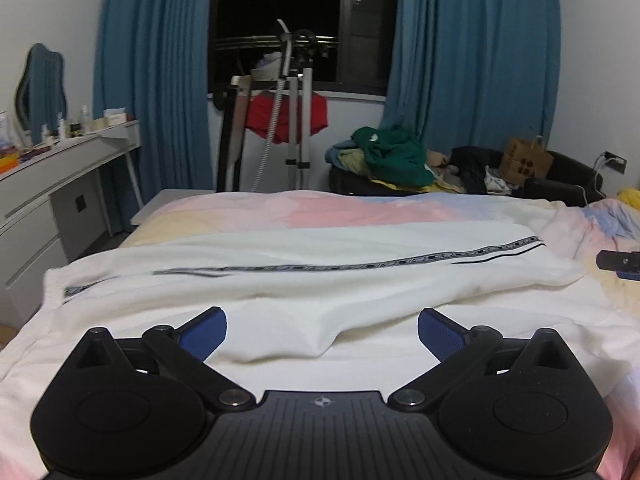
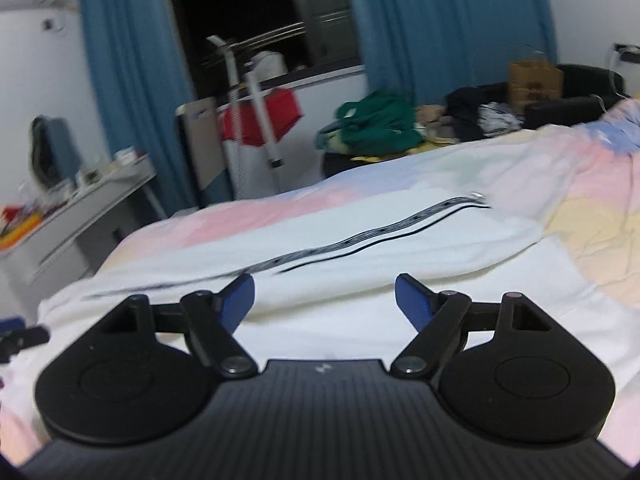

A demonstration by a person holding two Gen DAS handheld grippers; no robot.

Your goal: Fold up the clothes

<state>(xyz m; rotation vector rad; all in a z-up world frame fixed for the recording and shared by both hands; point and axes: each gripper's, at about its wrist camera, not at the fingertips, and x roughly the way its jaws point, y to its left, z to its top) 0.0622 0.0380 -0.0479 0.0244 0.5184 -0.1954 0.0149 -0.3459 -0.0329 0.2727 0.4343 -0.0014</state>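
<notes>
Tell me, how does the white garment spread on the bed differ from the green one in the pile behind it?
The white garment lies stretched long and mostly flat across the bed; the green garment is crumpled in a heap on a pile of clothes beyond the bed. The white garment carries a patterned dark stripe along its length; the green garment looks plain apart from a small white patch. Neither is held by a gripper.

Indoor artificial light from overhead fills both views evenly; the window at top centre is black. Shadows are soft, lying in the folds of the white garment in the middle of the frame. The left wrist view is mostly sharp. The right wrist view is tilted and smeared by motion blur, worst at the desk on the left. Fisheye bending curves the curtains, and the corners go dark.
</notes>
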